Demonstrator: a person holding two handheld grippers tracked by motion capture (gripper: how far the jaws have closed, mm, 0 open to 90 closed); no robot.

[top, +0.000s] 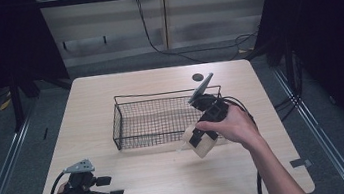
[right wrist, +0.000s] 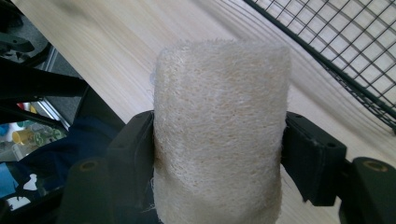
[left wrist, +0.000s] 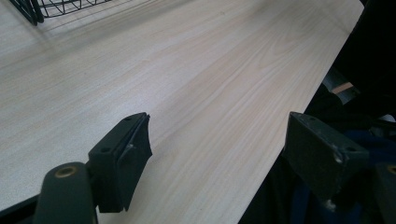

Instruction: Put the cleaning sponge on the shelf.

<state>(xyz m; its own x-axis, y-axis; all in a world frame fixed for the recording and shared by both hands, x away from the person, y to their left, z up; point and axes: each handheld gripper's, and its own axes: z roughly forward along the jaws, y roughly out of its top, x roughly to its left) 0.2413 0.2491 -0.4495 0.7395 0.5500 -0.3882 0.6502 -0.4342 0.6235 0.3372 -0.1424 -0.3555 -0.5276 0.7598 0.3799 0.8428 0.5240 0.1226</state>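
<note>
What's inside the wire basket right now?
Nothing shows inside the wire basket; the table is visible through its mesh. Its near right corner is covered by the right gripper holding the loofah.

A lab-style recording booth. Black curtains (top: 337, 30) flank the lone wooden surface (top: 160, 179). Cables (top: 163, 42) trail over grey carpet (top: 9, 143).

Wire basket (top: 158, 121) sits mid-table (top: 136, 182). Your right gripper (top: 200, 141) is just in front of its near-right corner, loofah (top: 205, 145) between the jaws. Your left gripper (top: 111, 188) rests at the table's near-left corner, well apart from both.
</note>
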